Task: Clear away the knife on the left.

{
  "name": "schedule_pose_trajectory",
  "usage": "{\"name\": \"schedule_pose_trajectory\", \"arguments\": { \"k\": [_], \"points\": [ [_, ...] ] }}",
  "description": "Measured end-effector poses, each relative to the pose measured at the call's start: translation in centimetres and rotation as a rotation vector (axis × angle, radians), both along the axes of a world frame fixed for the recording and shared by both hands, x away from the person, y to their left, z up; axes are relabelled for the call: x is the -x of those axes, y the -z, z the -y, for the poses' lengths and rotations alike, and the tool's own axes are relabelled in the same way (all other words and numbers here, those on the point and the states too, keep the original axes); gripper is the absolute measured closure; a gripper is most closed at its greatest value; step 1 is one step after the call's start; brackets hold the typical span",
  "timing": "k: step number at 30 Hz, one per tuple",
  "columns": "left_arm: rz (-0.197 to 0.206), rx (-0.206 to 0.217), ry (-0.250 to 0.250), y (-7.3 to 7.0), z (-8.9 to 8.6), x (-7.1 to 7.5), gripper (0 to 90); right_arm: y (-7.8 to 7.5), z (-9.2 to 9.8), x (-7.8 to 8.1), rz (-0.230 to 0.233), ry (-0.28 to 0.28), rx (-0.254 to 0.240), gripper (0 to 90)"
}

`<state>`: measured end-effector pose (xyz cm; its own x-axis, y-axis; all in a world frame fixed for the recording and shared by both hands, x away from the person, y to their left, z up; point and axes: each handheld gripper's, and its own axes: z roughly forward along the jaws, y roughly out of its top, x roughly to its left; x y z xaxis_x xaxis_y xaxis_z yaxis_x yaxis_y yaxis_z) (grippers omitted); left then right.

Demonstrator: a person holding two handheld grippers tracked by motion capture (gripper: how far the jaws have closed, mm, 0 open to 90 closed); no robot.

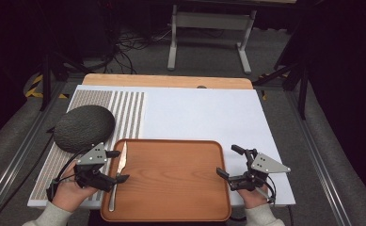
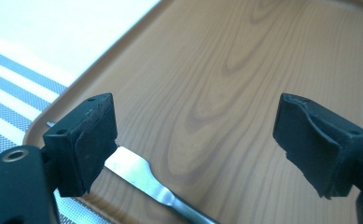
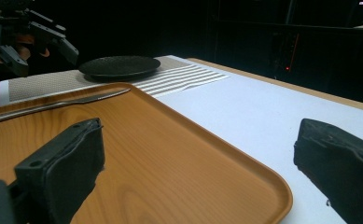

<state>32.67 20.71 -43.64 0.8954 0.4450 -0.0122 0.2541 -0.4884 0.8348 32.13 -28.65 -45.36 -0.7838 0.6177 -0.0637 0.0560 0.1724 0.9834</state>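
Note:
A wooden tray (image 1: pixel 171 181) lies at the near middle of the table. A metal knife (image 1: pixel 122 159) rests lengthwise along its left side. My left gripper (image 1: pixel 120 165) hovers open over the knife, one jaw on either side of its middle. In the left gripper view the blade (image 2: pixel 139 172) lies just under the left jaw on the tray (image 2: pixel 244 70). My right gripper (image 1: pixel 227 160) stands open at the tray's right edge, holding nothing. In the right gripper view the tray rim (image 3: pixel 244 163) runs between its jaws, with the knife (image 3: pixel 53 106) far across.
A dark round plate (image 1: pixel 83 127) sits on a striped placemat (image 1: pixel 126 113) left of the tray; it is also the plate (image 3: pixel 119 66) in the right gripper view. White table cover (image 1: pixel 209 117) stretches behind and right. A white table frame (image 1: pixel 209 21) stands beyond.

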Motion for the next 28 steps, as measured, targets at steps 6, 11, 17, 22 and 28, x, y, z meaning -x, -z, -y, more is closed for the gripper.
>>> {"name": "schedule_pose_trajectory", "arguments": {
  "k": [6,11,17,22,28],
  "points": [
    [0.076,0.165,-0.011,0.6,-1.8,0.6,7.0,0.0,-0.1,0.0,-0.005,-0.003,-0.002,2.3],
    [0.16,0.197,-0.029,1.2,-2.7,1.2,3.4,0.1,-0.1,0.0,-0.006,-0.001,-0.003,2.3],
    [0.165,0.254,-0.095,2.3,-4.0,1.7,1.2,0.1,-0.1,0.0,-0.008,-0.003,-0.005,2.3],
    [0.15,0.344,-0.131,3.1,-5.1,1.7,1.1,0.1,-0.1,0.0,-0.007,-0.003,-0.001,2.3],
    [0.192,0.357,-0.14,3.0,-5.1,2.0,1.5,0.1,-0.1,0.1,-0.005,-0.007,0.003,2.3]
  ]
}}
